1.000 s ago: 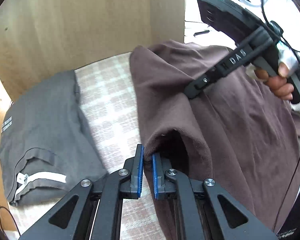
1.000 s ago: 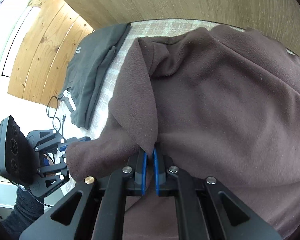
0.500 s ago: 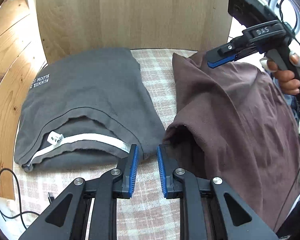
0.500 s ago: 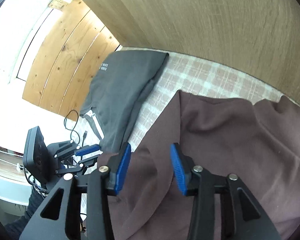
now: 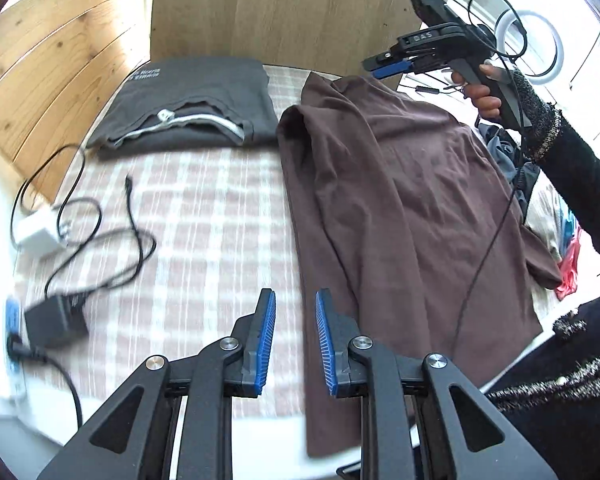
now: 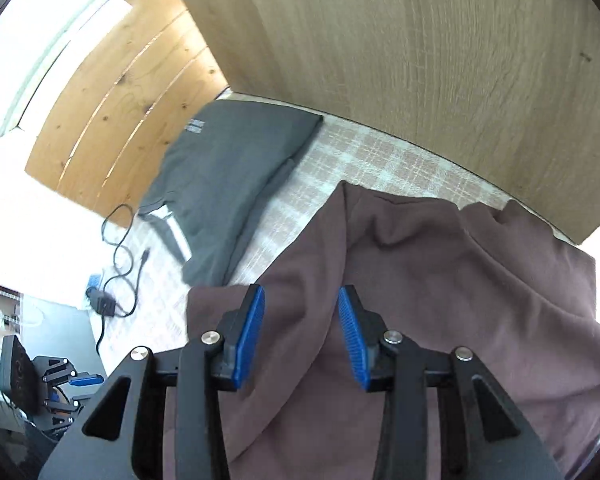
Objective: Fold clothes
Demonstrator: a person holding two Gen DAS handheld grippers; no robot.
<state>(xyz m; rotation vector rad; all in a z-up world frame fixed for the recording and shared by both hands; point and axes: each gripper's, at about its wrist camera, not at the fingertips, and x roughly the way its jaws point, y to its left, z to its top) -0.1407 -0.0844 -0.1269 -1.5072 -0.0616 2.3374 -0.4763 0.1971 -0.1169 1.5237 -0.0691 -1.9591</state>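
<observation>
1. Where the wooden panels [image 5: 292,12] rise at 12 o'clock, a checked pink-and-white cloth [image 5: 204,216] covers the work surface and carries everything else.
2. Across the right half of that cloth, from 1 o'clock down to 5 o'clock in the left wrist view, lies the brown garment [image 5: 400,200], spread long with its left edge folded over into a straight line and one corner hanging off the near edge.
3. At 11 o'clock sits a folded grey garment [image 5: 196,104], already a neat rectangle with a white-trimmed opening facing near; it lies just beside the brown one, apart from it.
4. At 6 o'clock the left gripper [image 5: 296,340] hovers above the brown garment's left edge, its blue-padded jaws spread with nothing between them.
5. At 1 o'clock the right gripper [image 5: 388,67] is raised above the far end of the brown garment, held in a hand [image 5: 482,88]; its own camera shows its fingers [image 6: 250,332] parted and empty over the brown fabric [image 6: 440,280].
6. At 9 o'clock, black cables [image 5: 112,236] loop over the cloth, joining a black adapter [image 5: 54,322] and a white plug block [image 5: 40,232].
</observation>
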